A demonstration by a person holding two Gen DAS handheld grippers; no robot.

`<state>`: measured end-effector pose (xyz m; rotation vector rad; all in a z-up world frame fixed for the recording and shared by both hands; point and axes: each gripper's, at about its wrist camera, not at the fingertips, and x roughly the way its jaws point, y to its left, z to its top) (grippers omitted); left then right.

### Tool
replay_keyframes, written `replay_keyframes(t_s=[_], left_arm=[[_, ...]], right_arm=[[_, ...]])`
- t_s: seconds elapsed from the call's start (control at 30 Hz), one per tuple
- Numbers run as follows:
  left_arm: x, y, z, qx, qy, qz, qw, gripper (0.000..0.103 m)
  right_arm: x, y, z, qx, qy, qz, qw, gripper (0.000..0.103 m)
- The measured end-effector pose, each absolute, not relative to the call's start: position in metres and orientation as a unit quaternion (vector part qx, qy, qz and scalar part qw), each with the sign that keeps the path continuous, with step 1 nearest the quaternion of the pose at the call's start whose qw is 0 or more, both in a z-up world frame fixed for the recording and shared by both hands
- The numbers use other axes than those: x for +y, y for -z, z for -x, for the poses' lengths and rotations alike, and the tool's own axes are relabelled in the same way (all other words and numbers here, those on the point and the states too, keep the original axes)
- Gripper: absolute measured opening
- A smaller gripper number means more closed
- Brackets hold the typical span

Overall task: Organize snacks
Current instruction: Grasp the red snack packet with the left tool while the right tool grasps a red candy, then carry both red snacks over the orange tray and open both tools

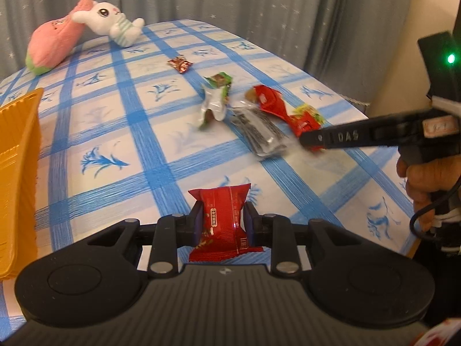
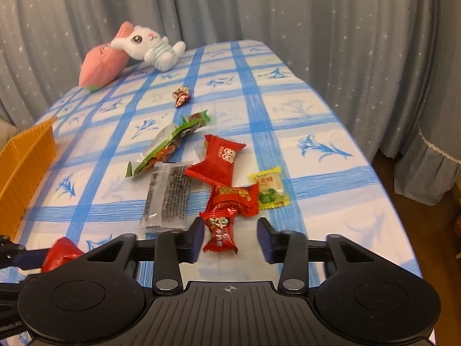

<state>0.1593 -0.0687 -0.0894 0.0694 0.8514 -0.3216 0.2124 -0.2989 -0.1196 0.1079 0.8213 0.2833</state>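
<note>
My left gripper (image 1: 223, 210) is shut on a red snack packet (image 1: 223, 222), held just above the blue-checked tablecloth (image 1: 129, 132). That packet also shows at the lower left of the right wrist view (image 2: 59, 255). My right gripper (image 2: 230, 230) is open, with a small red candy (image 2: 220, 230) lying between its jaws. The left pad is at the candy's edge and the right pad stands clear of it. Just beyond it lie a red packet (image 2: 234, 199), a yellow packet (image 2: 269, 187), another red packet (image 2: 219, 158), a clear dark packet (image 2: 168, 199) and a green packet (image 2: 170, 144).
An orange basket (image 2: 26, 161) stands at the table's left edge. A small brown candy (image 2: 181, 95) lies farther back. A white plush rabbit (image 2: 149, 46) and a pink plush (image 2: 100, 66) rest at the far end. Grey curtains hang behind, and the table drops off on the right.
</note>
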Motion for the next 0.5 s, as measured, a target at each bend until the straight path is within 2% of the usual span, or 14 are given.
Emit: replay_keyframes(t_s=[0.07,0.1,0.5], left_arm=[[-0.067,0.090,-0.160,0.410,0.152,-0.028,0.899,0.026],[-0.066,0.090,-0.161,0.410,0.150,-0.026,0.899,0.026],[-0.034,0.063,-0.152,0.389,0.092,0.002,0.917,0.026]], right_arm=[[-0.294,0.122,-0.214,0.401,-0.134,-0.035,0.906,0.029],[-0.292,0.122,-0.214,0.402,-0.134,-0.030,0.905,0.018],[-0.257,0.081,-0.188,0.353,-0.177,-0.018,0.918,0.018]])
